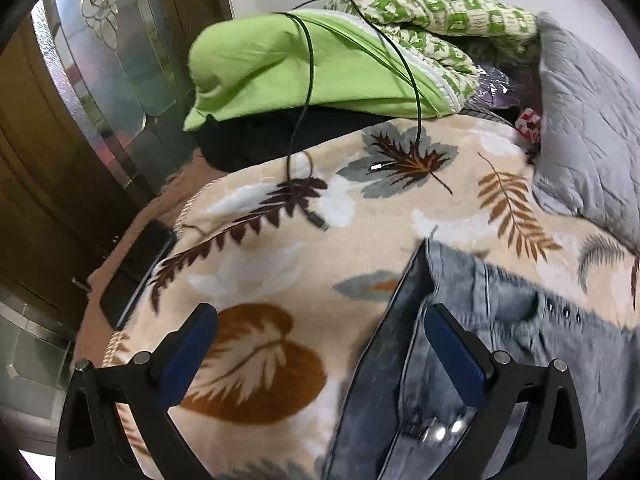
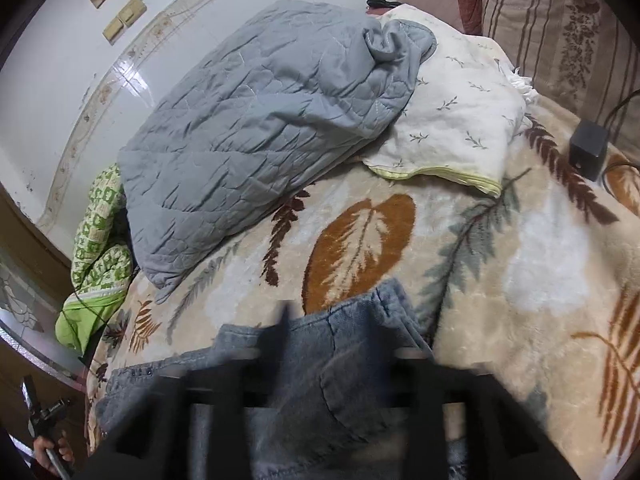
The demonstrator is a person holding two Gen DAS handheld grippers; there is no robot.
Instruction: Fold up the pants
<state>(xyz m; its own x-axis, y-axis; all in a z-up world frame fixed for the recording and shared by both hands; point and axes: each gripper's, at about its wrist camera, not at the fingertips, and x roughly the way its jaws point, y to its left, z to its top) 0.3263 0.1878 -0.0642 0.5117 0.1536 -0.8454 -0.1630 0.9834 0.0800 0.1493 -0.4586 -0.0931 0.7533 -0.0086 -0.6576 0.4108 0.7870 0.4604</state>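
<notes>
Now the pants [image 1: 500,344], faded grey-blue denim, lie on the bed's leaf-patterned blanket [image 1: 256,272], already doubled over. In the left wrist view a long straight folded edge with a darker seam runs up to a sharp corner, and a small row of dark rivets or buttons shows farther right on the cloth. Two bright metal glints sit low on the denim, too blurred to name.

The left gripper [image 1: 320,320] stands with its fingers [image 1: 452,344] wide apart and nothing between the blue pads; one finger is over the blanket, the other over the pants' edge. I cannot tell whether that pad touches the cloth.

In the right wrist view the right gripper [image 2: 340,356] is smeared by motion blur. Its fingers appear spread wide, with a rumpled end of the pants [image 2: 340,360] lying below and between them, a curved seam visible. No grip on the cloth shows.

A grey quilted pillow [image 2: 256,128] lies well beyond the pants.
</notes>
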